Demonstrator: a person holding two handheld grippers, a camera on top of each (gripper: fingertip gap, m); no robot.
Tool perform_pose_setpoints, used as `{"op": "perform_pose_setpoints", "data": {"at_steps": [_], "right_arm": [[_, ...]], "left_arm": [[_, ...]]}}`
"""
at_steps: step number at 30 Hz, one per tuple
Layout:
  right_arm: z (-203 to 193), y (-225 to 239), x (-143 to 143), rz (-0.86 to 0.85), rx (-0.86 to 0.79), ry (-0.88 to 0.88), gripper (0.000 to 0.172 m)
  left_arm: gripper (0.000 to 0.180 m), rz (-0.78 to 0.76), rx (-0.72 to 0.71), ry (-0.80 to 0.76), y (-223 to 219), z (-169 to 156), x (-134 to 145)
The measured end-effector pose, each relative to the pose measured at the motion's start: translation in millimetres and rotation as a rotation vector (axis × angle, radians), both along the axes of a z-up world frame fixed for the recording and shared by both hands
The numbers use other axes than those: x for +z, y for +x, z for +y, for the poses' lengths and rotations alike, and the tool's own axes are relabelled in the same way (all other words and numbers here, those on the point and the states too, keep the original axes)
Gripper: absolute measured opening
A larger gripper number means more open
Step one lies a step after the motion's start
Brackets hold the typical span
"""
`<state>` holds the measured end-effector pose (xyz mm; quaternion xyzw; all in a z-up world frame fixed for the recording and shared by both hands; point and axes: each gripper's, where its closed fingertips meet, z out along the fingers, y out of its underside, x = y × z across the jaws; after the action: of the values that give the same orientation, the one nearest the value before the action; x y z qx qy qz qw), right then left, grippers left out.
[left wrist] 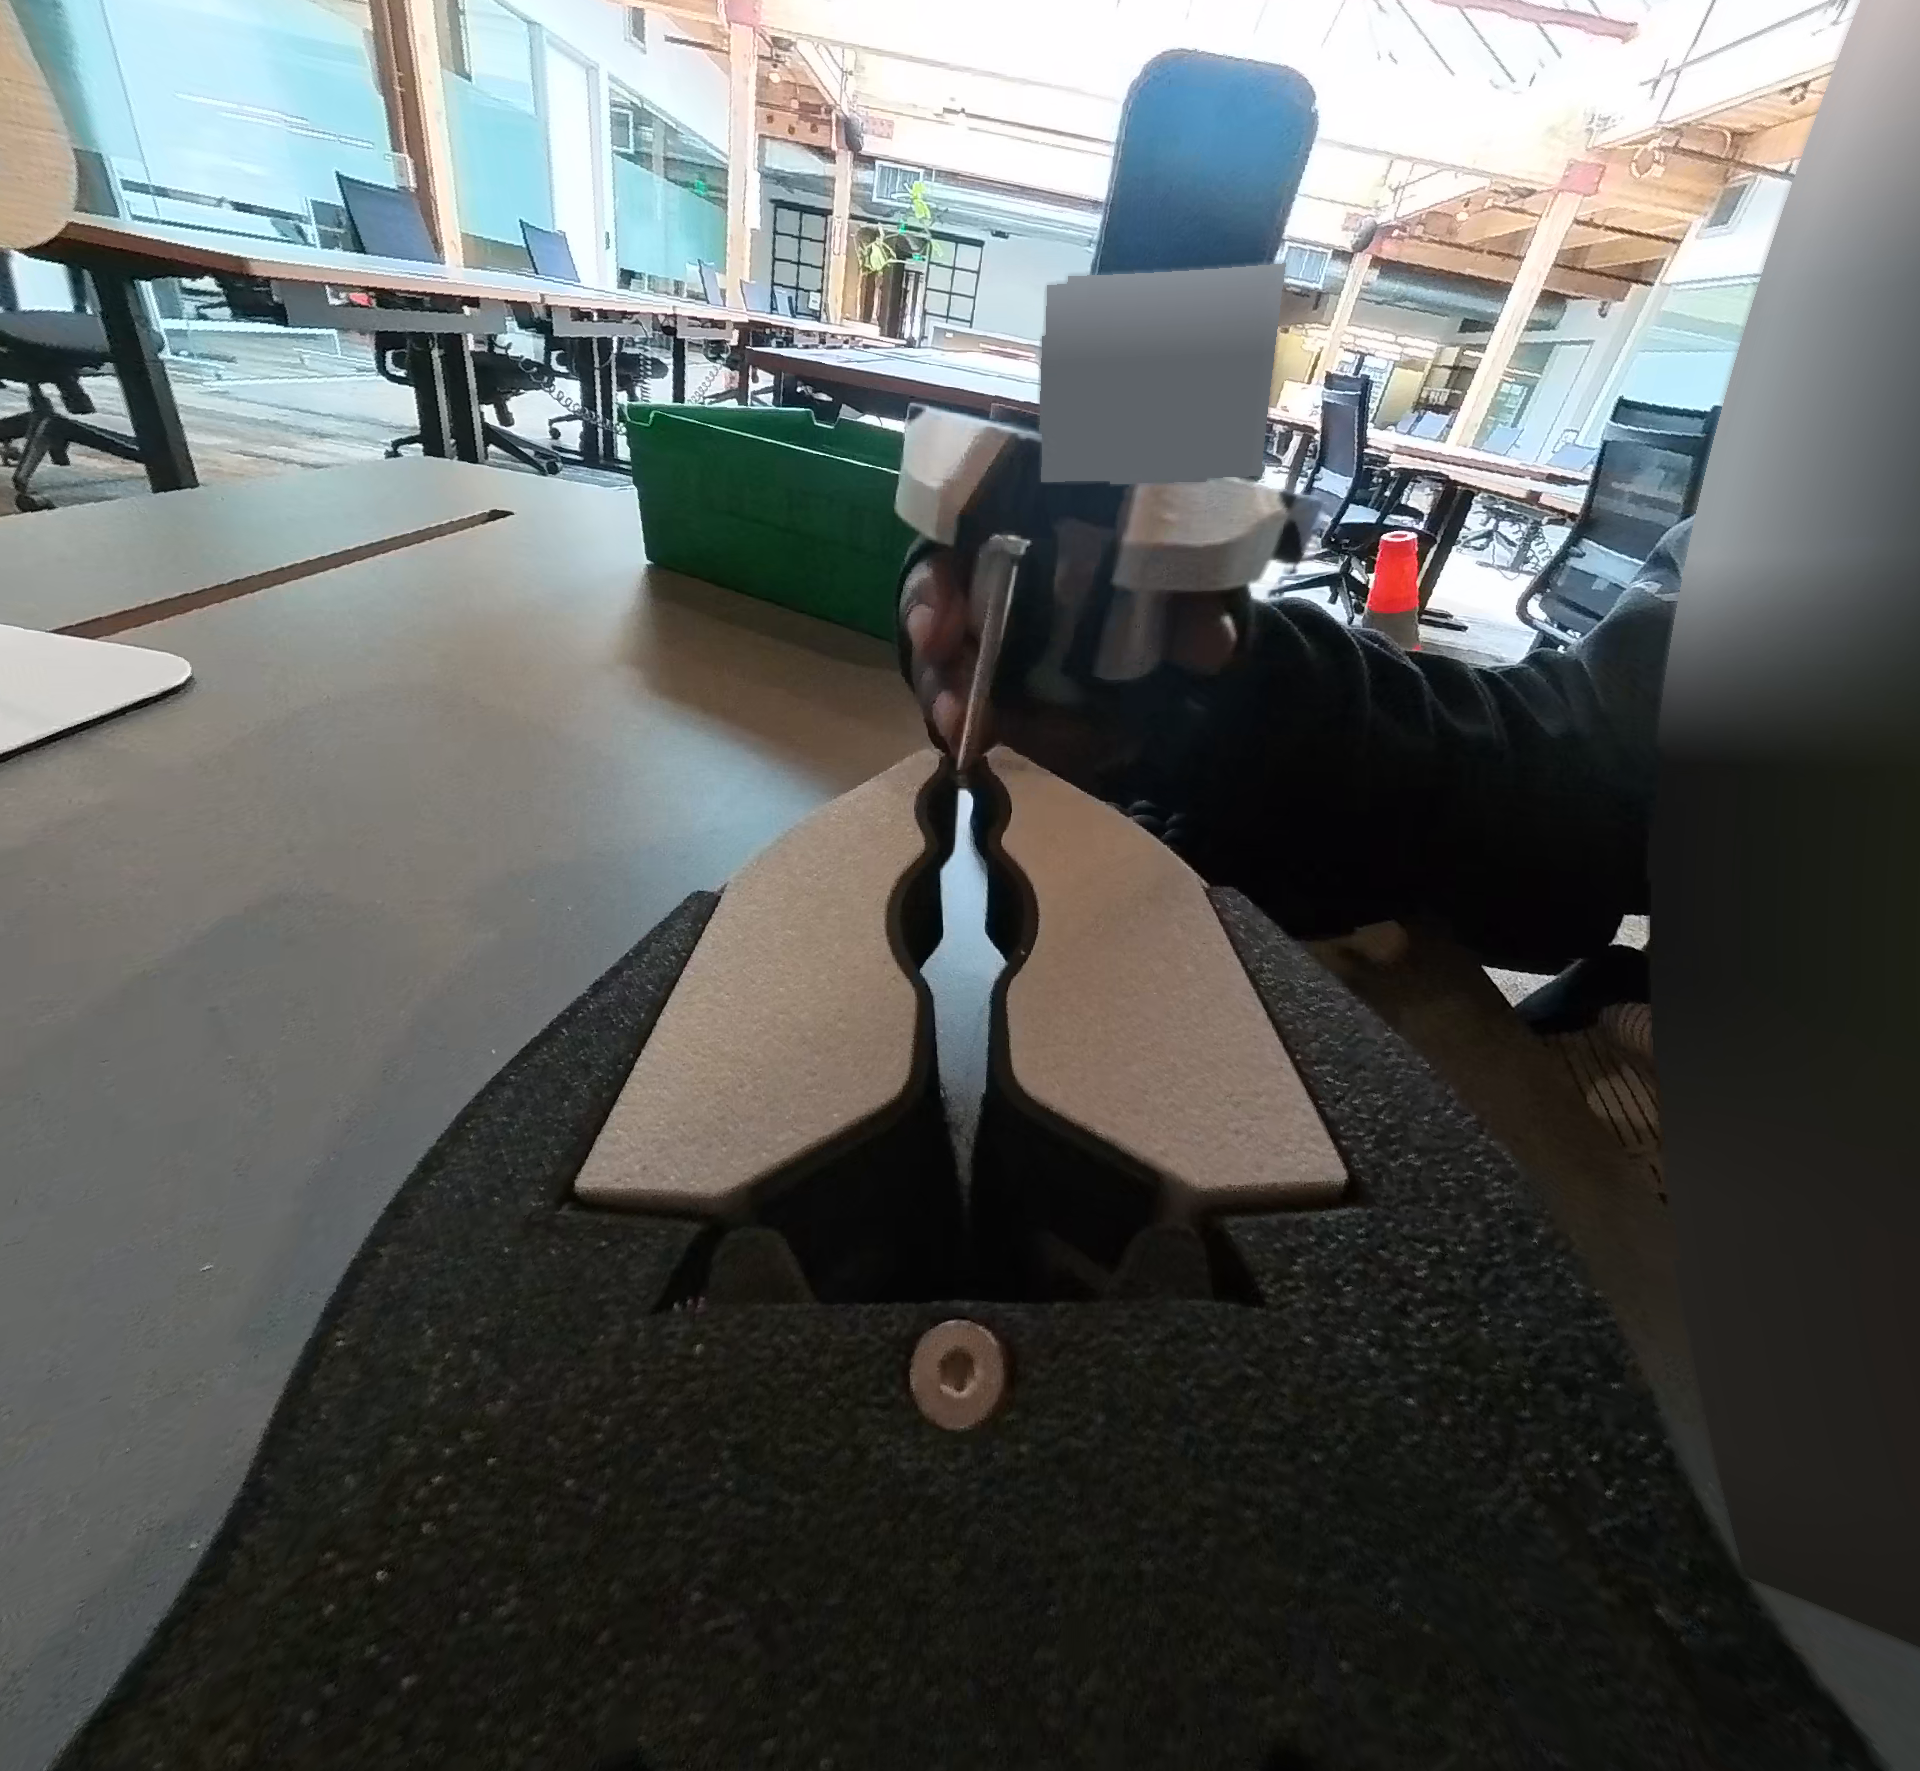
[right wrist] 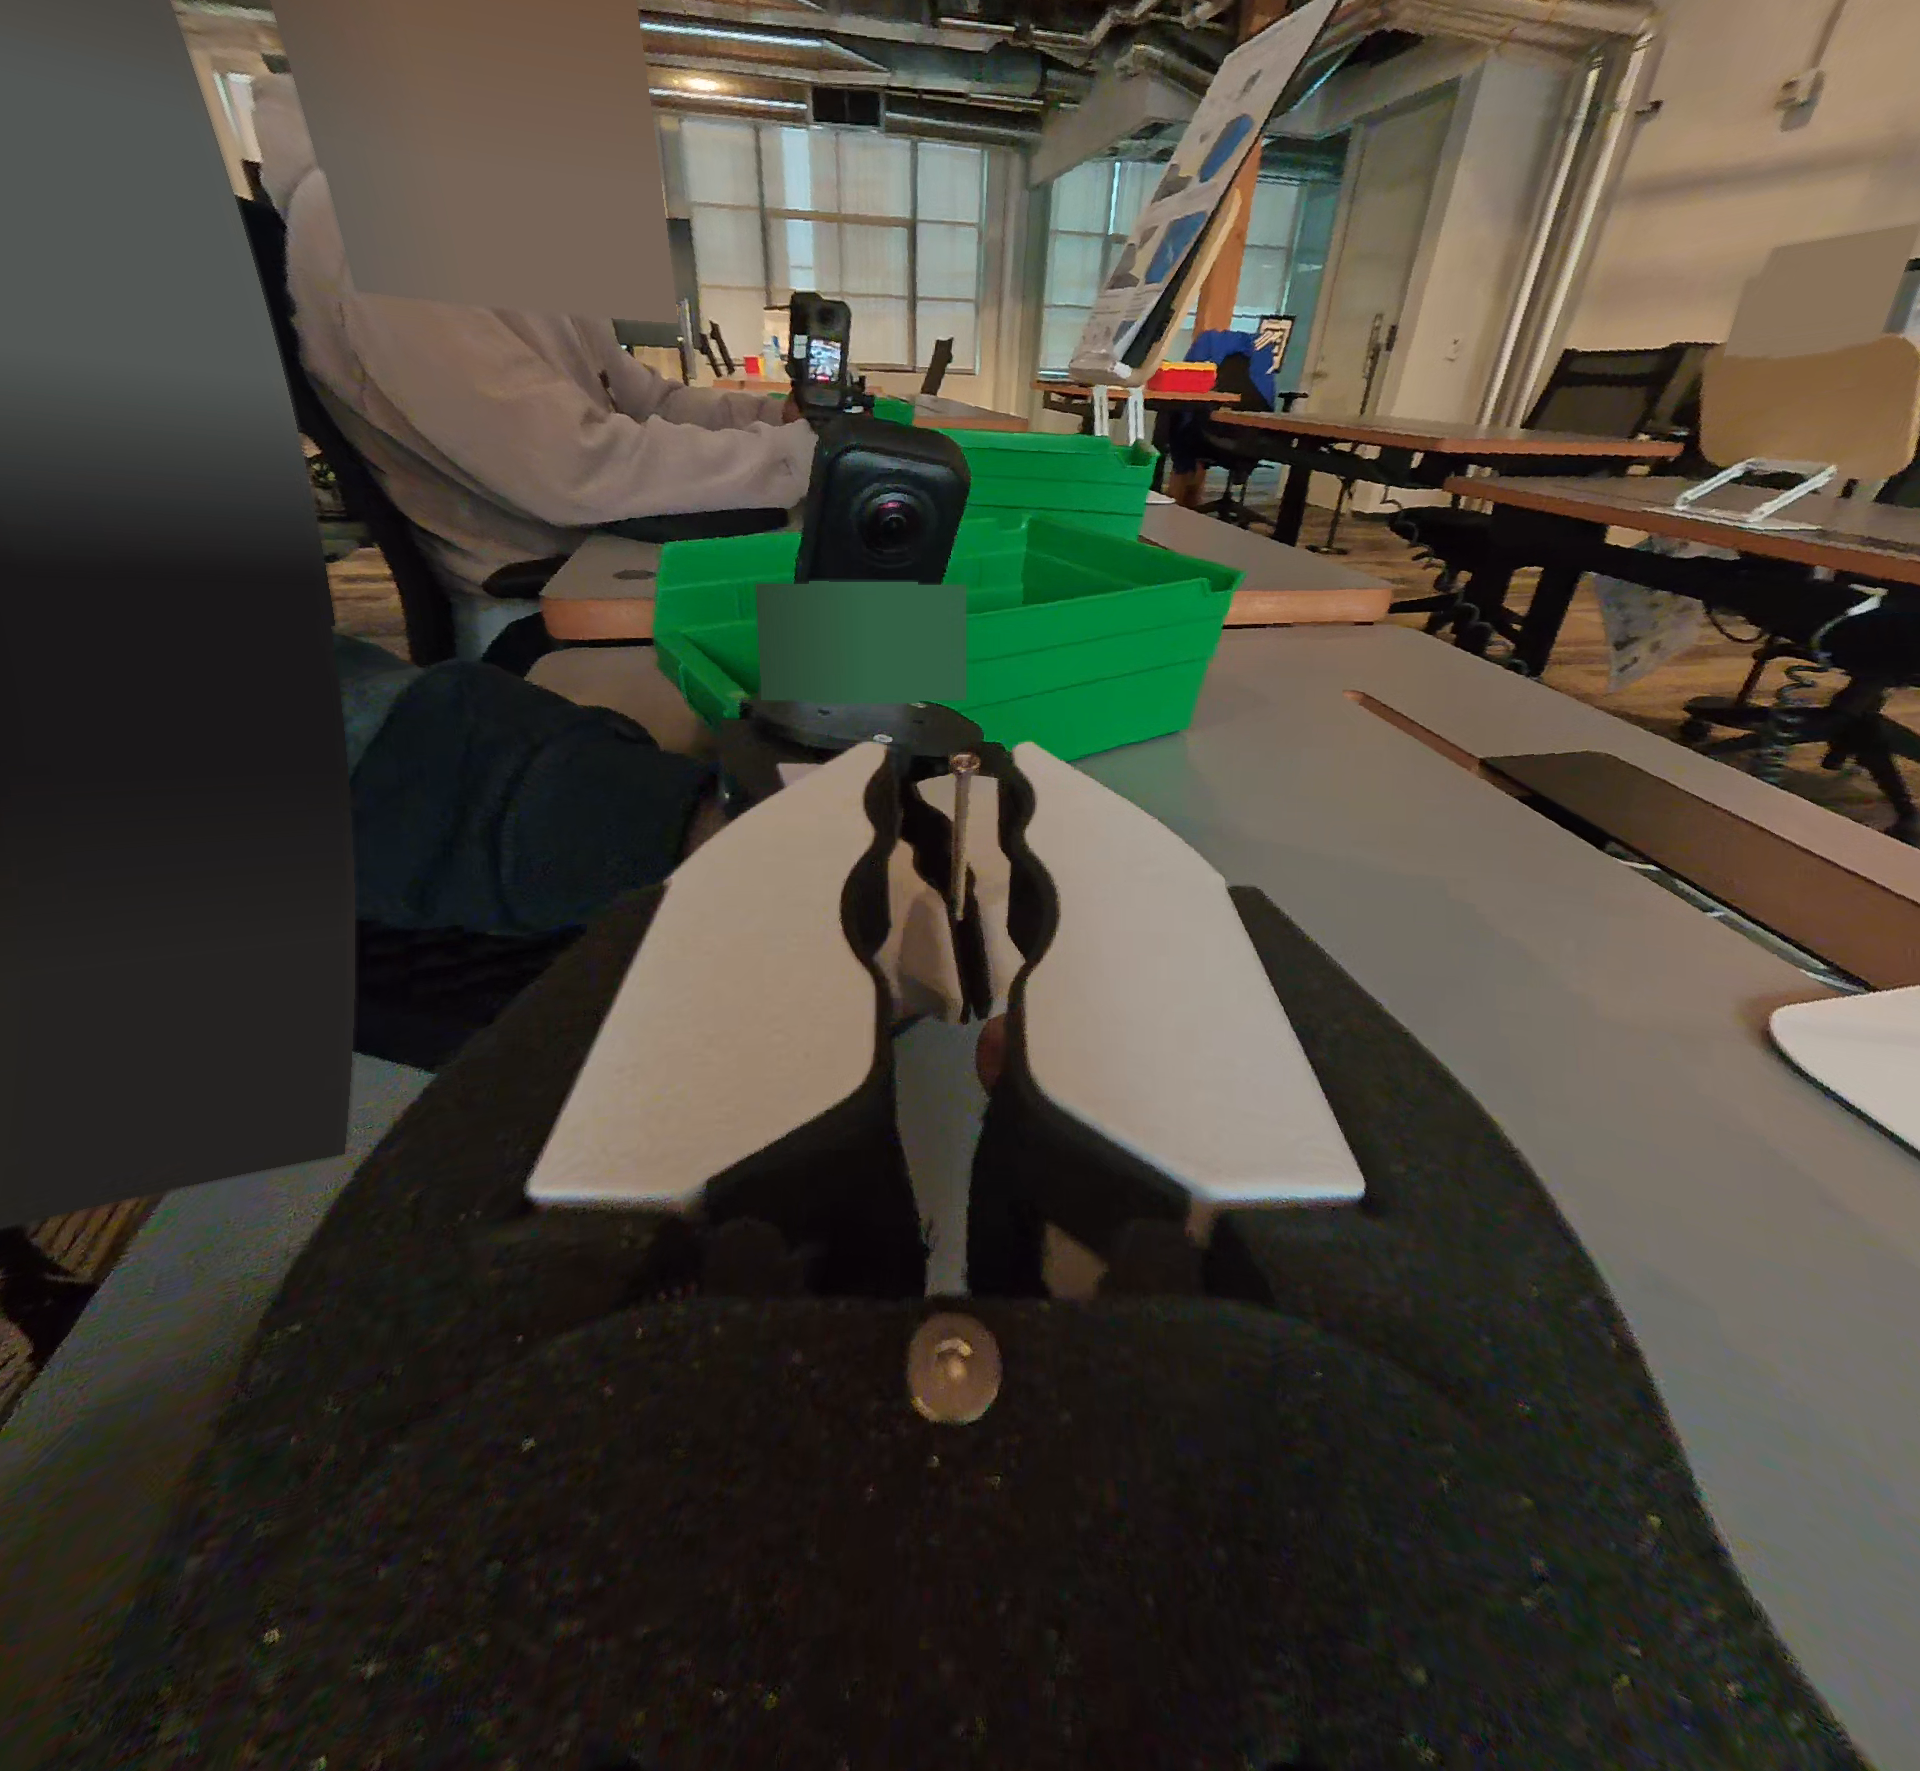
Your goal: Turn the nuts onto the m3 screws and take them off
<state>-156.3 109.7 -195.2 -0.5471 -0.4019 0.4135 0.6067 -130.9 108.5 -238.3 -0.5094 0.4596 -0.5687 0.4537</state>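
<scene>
The screw (left wrist: 982, 661) stands nearly upright in the air above the tabletop (left wrist: 416, 838), its lower tip pinched between the tips of the left tongs (left wrist: 961, 771), which are closed tight on it, and its flat head up. Held by the bottom like this, the threaded shank and the head are left free, probably so that the right tongs can reach them. No nut can be made out on the shank in either view; at this size it may be too small to tell. The right tongs (right wrist: 951, 765) face the left ones and bracket the screw's upper part: their 2 fingers (right wrist: 1101, 900) stand narrowly apart with the shank (right wrist: 961, 848) between them, nearer the right finger, and a gap shows on both sides, so they grip nothing yet. A green bin (right wrist: 1091, 651) sits just beyond on the tabletop, well clear of the screw. There is open room to the sides and above for turning; a white pad (left wrist: 83, 682) lies at the tabletop's edge, far from the work.
</scene>
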Motion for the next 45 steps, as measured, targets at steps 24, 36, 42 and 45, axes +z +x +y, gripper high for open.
{"op": "perform_pose_setpoints", "data": {"at_steps": [24, 36, 42, 45], "right_arm": [[-2.8, -4.3, -0.8, 0.003, 0.038, -0.006, 0.025], [-3.0, -8.4, -2.1, -0.004, 0.042, -0.008, 0.026], [3.9, -3.0, -2.3, -0.035, -0.008, 0.016, 0.017], [-4.2, 5.5, 5.4, -0.191, 0.045, 0.023, 0.025]], "left_arm": [[0.002, -0.003, -0.024, -0.002, 0.4, -3.8, 0.5], [0.002, -0.012, 0.029, -0.019, -1.8, 5.1, 1.4], [0.002, -0.009, 0.013, -0.012, -1.3, 1.9, 1.3], [0.002, 0.011, -0.019, -0.003, 0.4, -4.7, -1.1]]}}
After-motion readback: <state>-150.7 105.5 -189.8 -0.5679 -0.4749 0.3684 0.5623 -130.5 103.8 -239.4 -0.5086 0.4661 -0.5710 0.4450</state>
